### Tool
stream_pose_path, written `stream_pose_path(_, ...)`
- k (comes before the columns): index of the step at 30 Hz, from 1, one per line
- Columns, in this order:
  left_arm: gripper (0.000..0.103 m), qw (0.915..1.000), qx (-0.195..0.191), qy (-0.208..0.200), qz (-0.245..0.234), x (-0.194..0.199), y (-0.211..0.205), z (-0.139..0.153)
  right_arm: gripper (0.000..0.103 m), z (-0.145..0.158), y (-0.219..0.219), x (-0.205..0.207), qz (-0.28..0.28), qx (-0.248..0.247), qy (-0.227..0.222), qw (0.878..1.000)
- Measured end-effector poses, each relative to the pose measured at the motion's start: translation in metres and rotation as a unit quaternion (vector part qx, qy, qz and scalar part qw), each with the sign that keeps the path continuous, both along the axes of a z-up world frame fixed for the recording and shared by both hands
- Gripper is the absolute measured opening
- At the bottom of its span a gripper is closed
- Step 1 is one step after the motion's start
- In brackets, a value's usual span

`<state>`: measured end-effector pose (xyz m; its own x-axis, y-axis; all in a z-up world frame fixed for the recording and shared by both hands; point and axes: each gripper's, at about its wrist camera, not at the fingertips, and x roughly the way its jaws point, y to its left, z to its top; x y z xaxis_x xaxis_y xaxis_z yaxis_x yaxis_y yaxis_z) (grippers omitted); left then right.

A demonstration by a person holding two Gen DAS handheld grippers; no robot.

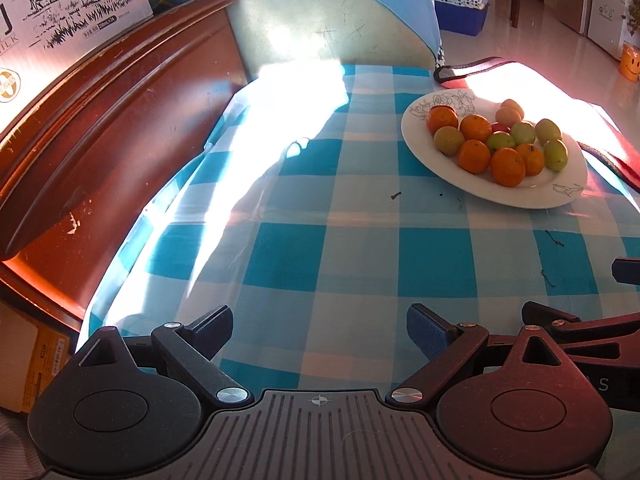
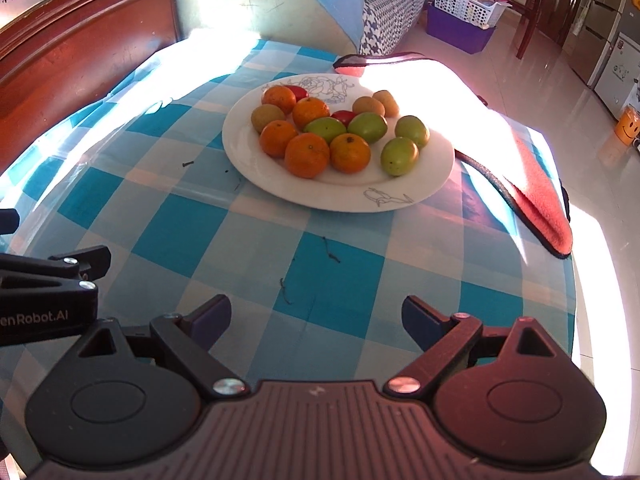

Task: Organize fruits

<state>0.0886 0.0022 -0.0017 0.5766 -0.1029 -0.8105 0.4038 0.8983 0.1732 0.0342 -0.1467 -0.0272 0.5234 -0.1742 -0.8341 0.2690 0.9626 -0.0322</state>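
Note:
A white plate (image 2: 280,188) on the blue checked tablecloth holds several oranges (image 2: 307,155), several green fruits (image 2: 399,155) and small red ones (image 2: 343,117). The plate also shows in the left wrist view (image 1: 424,148), at the right. My right gripper (image 2: 316,316) is open and empty, low over the cloth in front of the plate. My left gripper (image 1: 320,330) is open and empty, to the left of the plate and well short of it. Each gripper's body shows at the edge of the other's view.
A red cloth (image 2: 536,196) lies right of the plate at the table edge. A dark wooden headboard (image 1: 100,128) runs along the left. A milk carton box (image 1: 68,4) stands behind it. A chair back (image 1: 328,24) stands at the far end.

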Motion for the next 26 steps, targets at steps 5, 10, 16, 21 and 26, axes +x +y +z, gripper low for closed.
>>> stream_pose_path(5,0.095,0.9998,-0.005,0.009,0.014,-0.005,0.013,-0.003,0.094,-0.01,0.005,-0.01,0.001,0.031,-0.019,0.999)
stream_pose_path(10,0.095,0.9996,-0.011,0.014,0.023,-0.007,0.024,-0.004,0.095,-0.014,0.012,-0.02,0.019,0.026,-0.068,0.997)
stream_pose_path(16,0.095,0.9994,-0.016,0.018,0.025,-0.008,0.03,-0.006,0.102,-0.024,0.025,-0.022,0.049,-0.003,-0.106,0.993)
stream_pose_path(21,0.095,0.9991,-0.017,0.022,0.031,-0.007,0.033,-0.009,0.102,-0.029,0.03,-0.023,0.058,-0.013,-0.134,0.989)
stream_pose_path(26,0.095,0.9989,-0.02,0.023,0.035,-0.005,0.034,-0.011,0.102,-0.035,0.03,-0.021,0.06,-0.014,-0.161,0.985)
